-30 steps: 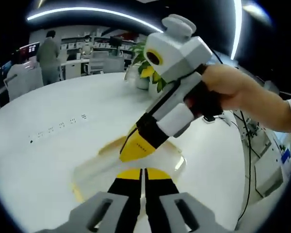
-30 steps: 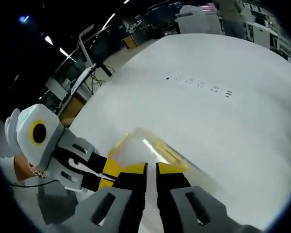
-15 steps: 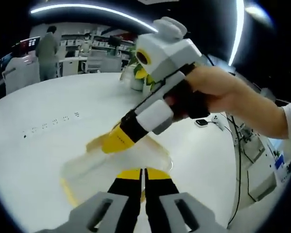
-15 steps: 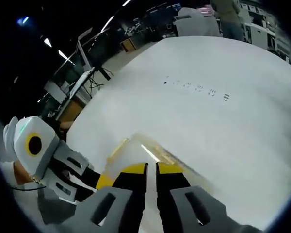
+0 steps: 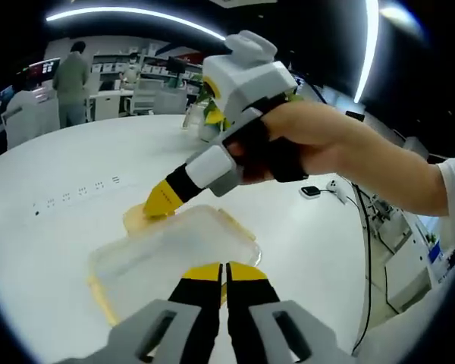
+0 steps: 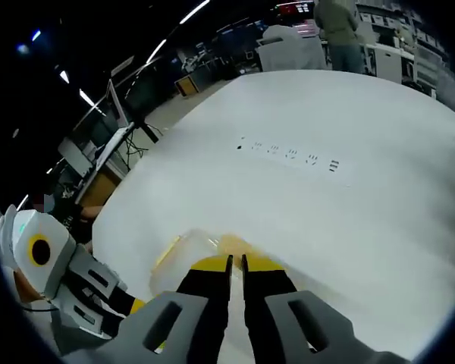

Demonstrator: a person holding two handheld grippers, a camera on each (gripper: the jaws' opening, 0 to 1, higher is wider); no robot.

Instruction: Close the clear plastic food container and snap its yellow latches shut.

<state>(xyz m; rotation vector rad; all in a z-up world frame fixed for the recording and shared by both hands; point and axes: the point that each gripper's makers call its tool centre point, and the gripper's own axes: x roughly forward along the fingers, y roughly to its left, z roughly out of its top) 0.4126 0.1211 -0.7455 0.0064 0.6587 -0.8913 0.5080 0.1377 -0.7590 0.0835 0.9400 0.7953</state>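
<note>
The clear plastic container (image 5: 174,254) lies on the white table (image 5: 53,250) with its lid flat on top. One yellow latch (image 5: 139,221) sits at its far end and another (image 5: 98,292) along its left side. My left gripper (image 5: 224,271) is shut, with its yellow tips at the container's near edge. A hand (image 5: 318,144) holds my right gripper (image 5: 159,203), which comes in from the upper right, shut, with its tips touching the far latch. In the right gripper view, the right gripper (image 6: 235,264) is shut over the container (image 6: 186,249) and the latch (image 6: 239,244). The left gripper (image 6: 57,284) shows at the lower left.
A potted plant (image 5: 203,110) stands at the table's far side. A small dark device (image 5: 312,192) with a cable lies to the right. A person (image 5: 70,76) stands far back among desks. Small dark marks (image 6: 288,155) dot the tabletop.
My right gripper's tips have slid from the middle of the lid out to the yellow latch at the far end. The lid now lies flatter on the container.
</note>
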